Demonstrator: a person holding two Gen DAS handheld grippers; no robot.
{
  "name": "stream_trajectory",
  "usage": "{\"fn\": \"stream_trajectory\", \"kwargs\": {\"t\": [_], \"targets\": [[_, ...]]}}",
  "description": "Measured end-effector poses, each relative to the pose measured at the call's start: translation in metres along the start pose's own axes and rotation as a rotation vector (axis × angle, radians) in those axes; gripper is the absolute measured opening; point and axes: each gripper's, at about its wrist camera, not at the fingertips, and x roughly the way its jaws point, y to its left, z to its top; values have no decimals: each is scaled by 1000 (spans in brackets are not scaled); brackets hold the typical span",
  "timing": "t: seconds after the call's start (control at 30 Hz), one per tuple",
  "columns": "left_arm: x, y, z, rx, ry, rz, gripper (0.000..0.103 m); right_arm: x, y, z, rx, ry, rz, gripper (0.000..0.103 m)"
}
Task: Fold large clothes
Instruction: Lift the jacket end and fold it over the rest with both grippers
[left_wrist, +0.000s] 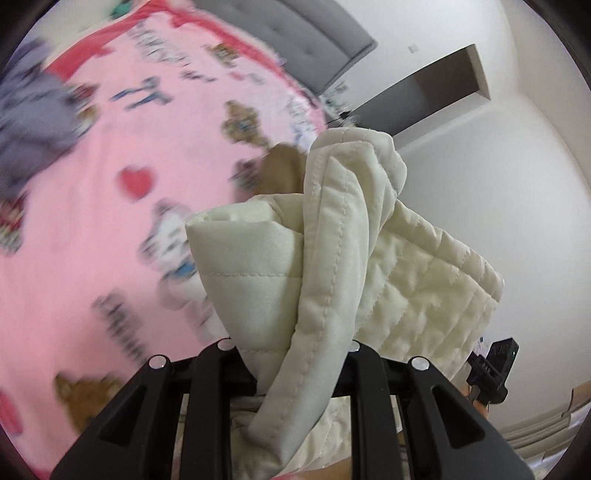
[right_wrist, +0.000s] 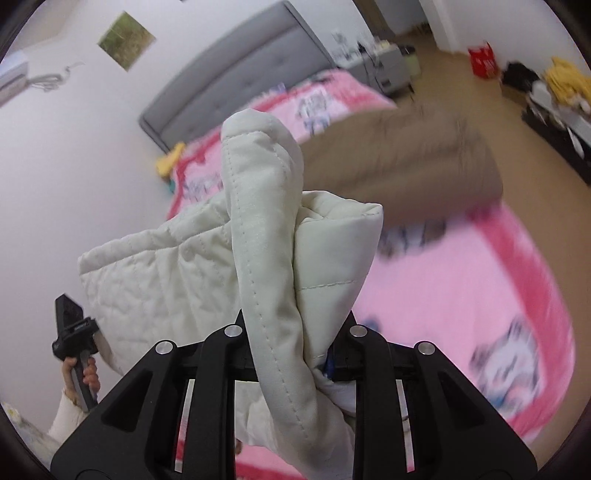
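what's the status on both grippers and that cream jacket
Left gripper and right gripper both shut on the cream quilted jacket. Jacket held up above the pink bed. Tan garment and grey garment on the bed.

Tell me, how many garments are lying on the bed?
2 seen: a grey garment near the left edge, a brown garment across the pink bed. The lifted cream jacket may hide others.

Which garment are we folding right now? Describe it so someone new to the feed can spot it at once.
Find the bed with the pink cartoon blanket; held up above it, between both tongs, is the jacket. It is cream, padded and quilted with stitched seams, unlike the plain brown garment on the blanket behind it or the grey clothes at the far side.
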Motion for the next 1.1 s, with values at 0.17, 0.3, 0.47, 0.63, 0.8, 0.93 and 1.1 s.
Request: {"fn": "stream_trajectory", "kwargs": {"t": [0.17, 0.3, 0.47, 0.63, 0.8, 0.93, 1.1], "targets": [[89, -83, 76, 75, -49, -52, 20, 10, -70, 115, -43, -71, 21, 22], [160, -119, 129, 77, -45, -63, 21, 42, -112, 185, 5, -72, 32, 24], [260, -120, 185, 65, 19, 25, 23, 109, -158, 238, 63, -26, -44, 25], [357, -81, 199, 30, 145, 221, 31, 201, -215, 247, 68, 89, -273, 33], [397, -71, 196, 144, 176, 323, 57, 254, -248, 249, 84, 164, -304, 55], [403, -64, 200, 139, 184, 315, 65, 265, -256, 252, 113, 167, -297, 63], [388, -58, 215, 206, 180, 283, 70, 236, -270, 257, 190, 126, -183, 78]]}}
